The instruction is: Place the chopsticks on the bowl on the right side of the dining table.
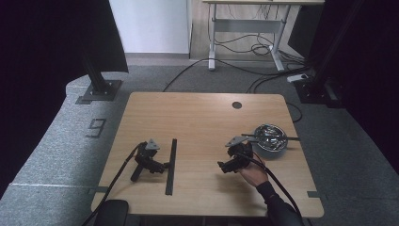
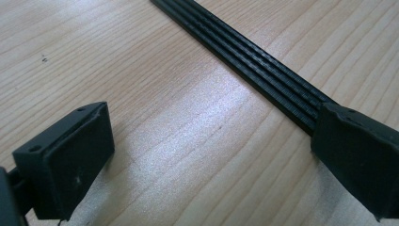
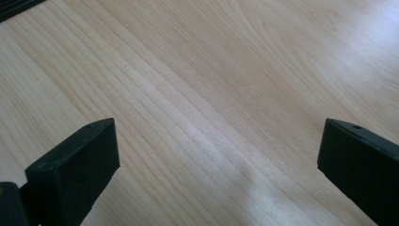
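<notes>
the wooden tabletop [image 1: 197,117] has rounded corners and a round dark cable hole [image 1: 236,105] near its far edge. it stands on grey carpet [image 1: 56,141], where a dark "9" marking [image 1: 97,127] lies to the left. black curtains [image 1: 42,52] hang at both sides, with a black post on a base plate [image 1: 99,89] at the far left. beyond, a white desk frame [image 1: 247,28] stands over loose black cables [image 1: 244,47], next to a white wall [image 1: 150,23].
</notes>
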Motion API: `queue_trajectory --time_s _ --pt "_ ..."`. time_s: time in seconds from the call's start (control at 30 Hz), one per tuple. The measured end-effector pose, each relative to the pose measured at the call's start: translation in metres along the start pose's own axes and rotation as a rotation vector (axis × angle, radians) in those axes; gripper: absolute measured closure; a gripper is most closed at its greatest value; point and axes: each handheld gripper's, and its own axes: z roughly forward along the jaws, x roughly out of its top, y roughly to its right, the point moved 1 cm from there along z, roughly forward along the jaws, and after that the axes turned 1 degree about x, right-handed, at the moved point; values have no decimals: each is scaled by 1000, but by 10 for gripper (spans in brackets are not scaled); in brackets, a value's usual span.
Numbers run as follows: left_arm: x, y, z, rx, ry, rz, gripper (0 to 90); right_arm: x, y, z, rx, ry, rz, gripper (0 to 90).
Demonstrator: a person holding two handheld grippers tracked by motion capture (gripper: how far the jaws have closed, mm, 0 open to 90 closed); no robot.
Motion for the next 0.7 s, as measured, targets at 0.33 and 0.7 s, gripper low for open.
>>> queue_trajectory --time_s 0.33,0.7 --pt "0 0 0 0 -2 3 0 -9 -6 26 12 3 -3 0" --pt "0 0 0 0 -2 4 0 -25 -11 44 53 43 47 0"
